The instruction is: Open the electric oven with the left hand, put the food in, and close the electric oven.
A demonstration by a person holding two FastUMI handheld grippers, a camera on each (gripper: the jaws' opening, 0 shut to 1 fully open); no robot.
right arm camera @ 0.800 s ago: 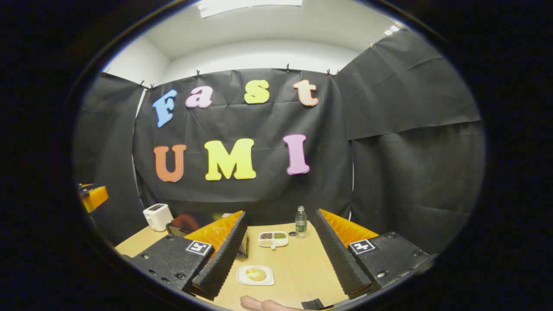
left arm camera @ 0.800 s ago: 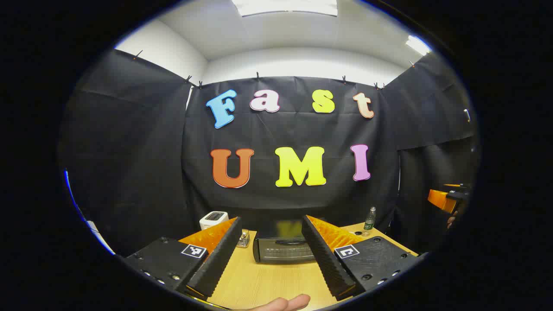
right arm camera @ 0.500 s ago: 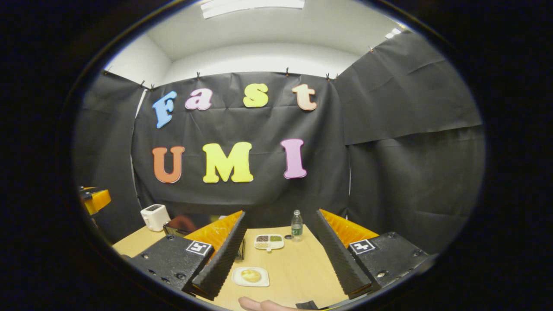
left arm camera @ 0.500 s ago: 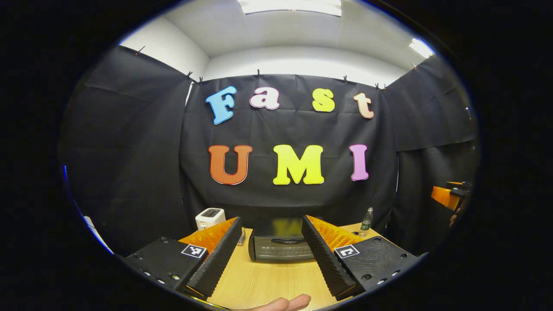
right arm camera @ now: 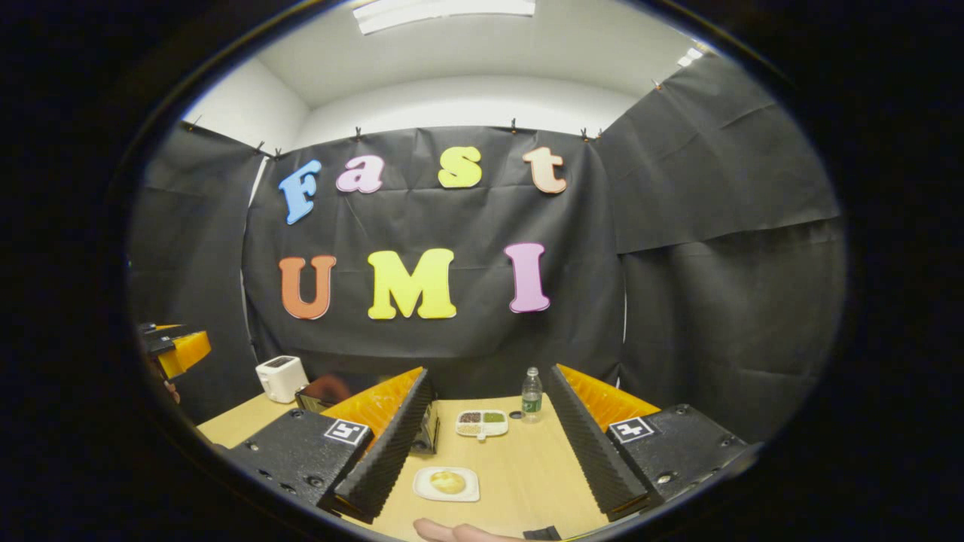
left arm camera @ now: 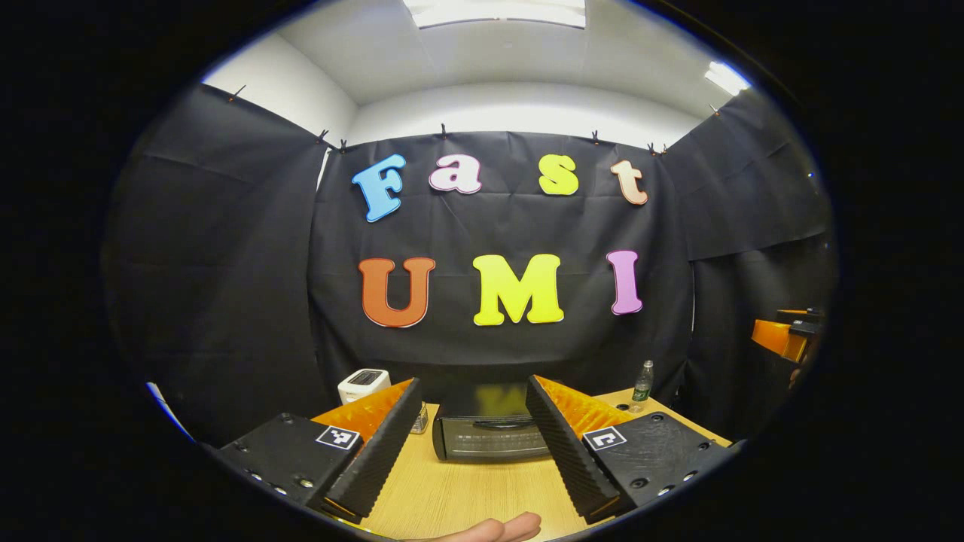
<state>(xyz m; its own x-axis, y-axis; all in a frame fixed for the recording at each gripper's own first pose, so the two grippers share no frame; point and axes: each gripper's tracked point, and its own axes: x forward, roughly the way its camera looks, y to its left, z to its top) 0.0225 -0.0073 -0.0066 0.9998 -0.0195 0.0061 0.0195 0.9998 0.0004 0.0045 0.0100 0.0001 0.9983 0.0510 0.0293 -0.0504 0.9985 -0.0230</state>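
Between left gripper fingers, closed oven.

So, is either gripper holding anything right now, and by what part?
Nothing is held. The left gripper is open, facing the shut electric oven; the right gripper is open above the food on its plate.

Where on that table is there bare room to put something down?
Bare wood lies in front of the oven, toward the person, and right of the plate of food, below the bottle. It is crowded at the back, where toaster, oven and compartment dish stand.
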